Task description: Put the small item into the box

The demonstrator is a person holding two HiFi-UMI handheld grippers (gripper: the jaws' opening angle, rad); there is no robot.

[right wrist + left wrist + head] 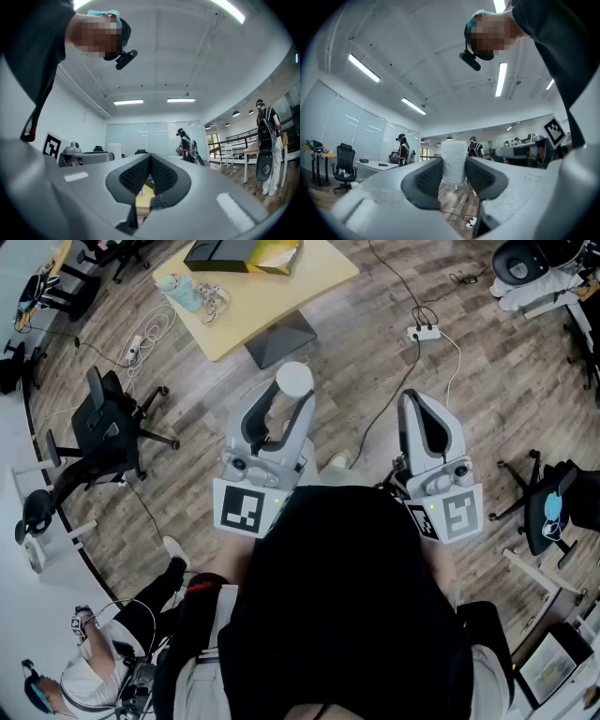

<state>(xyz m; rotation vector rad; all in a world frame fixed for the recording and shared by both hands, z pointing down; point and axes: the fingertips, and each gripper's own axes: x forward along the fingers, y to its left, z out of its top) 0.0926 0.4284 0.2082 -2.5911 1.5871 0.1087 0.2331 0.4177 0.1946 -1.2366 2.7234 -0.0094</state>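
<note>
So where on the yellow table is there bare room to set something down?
The table's near right half is bare, bordered by the yellow bag and the near edge. The far edge holds the black box; the left corner is crowded by the teal bottle and cords.

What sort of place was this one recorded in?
Probably an open-plan office or lab workspace. A yellow table and a black swivel chair stand on wood-look flooring, glass partition walls line the far side, and another person stands nearby.
</note>
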